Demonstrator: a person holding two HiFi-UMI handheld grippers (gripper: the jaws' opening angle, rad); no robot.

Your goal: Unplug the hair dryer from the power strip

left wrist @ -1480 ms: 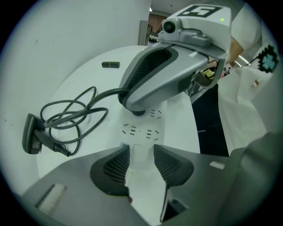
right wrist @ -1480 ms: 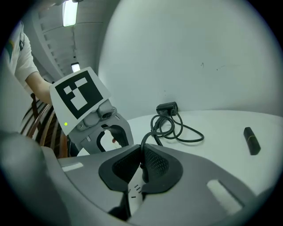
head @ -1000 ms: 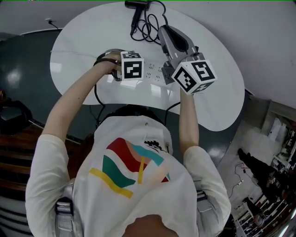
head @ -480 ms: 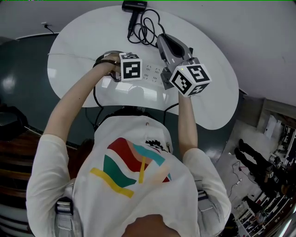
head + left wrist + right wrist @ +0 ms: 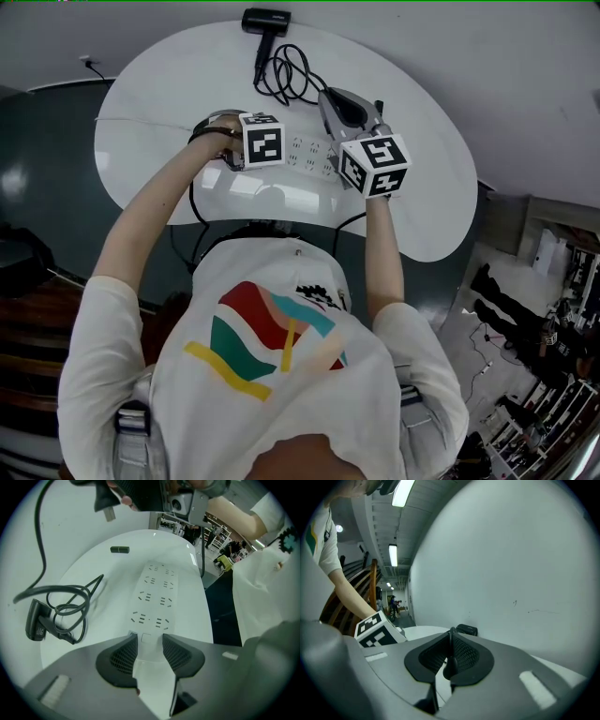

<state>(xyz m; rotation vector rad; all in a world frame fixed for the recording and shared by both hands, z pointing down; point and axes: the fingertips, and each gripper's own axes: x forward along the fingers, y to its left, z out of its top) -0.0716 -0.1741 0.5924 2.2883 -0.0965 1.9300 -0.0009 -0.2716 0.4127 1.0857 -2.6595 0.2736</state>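
Observation:
A white power strip [image 5: 311, 152] lies on the white round table [image 5: 427, 178]. My left gripper [image 5: 150, 645] points straight down, shut on the near end of the power strip [image 5: 154, 597], with one pad on each side. The black hair dryer [image 5: 265, 21] rests at the table's far edge, and its cord [image 5: 286, 73] lies coiled beside it. My right gripper [image 5: 450, 654] is shut on the black plug [image 5: 107, 504], which hangs in the air above the strip with its prongs out of the sockets. In the head view the right gripper [image 5: 330, 101] hovers over the strip's far side.
A small dark object [image 5: 120, 550] lies on the table beyond the strip's far end. The hair dryer [image 5: 35, 620] and its coiled cord [image 5: 70, 606] sit to the strip's left in the left gripper view. A pale wall stands just behind the table. A black cable [image 5: 195, 199] hangs off the near edge.
My right gripper has come down toward the table with the plug and rolled a little. The left gripper and the power strip have stayed put.

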